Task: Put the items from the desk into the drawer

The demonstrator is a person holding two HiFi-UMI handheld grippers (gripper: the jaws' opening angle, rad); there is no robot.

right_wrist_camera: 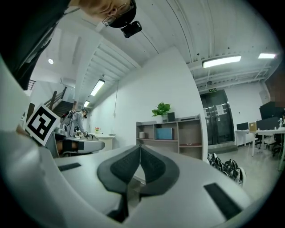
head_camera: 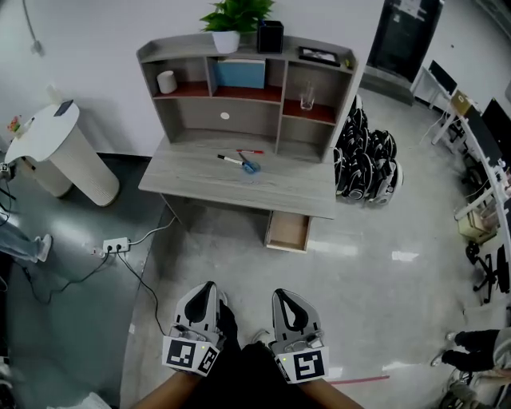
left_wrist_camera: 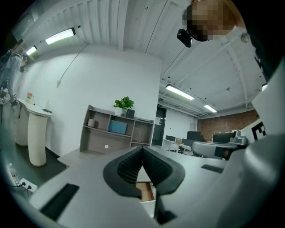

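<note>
left claw (left_wrist_camera: 142,148) closed and empty, right claw (right_wrist_camera: 140,148) likewise (both far from desk (head_camera: 239,180))

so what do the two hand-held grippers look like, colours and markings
Both match: the left hand-held gripper and right hand-held gripper have pale grey shells that taper to a point, with dark ribbed pads lining the jaws. Each carries a white cube printed with black square markers at its rear. No cables show.

We see a potted plant (head_camera: 233,17) and a black box (head_camera: 270,36) atop the shelf unit (head_camera: 180,45), a white round stand (head_camera: 64,156) at left, a power strip (head_camera: 116,245) on the floor, and black-and-white bags (head_camera: 366,164) heaped at right.
</note>
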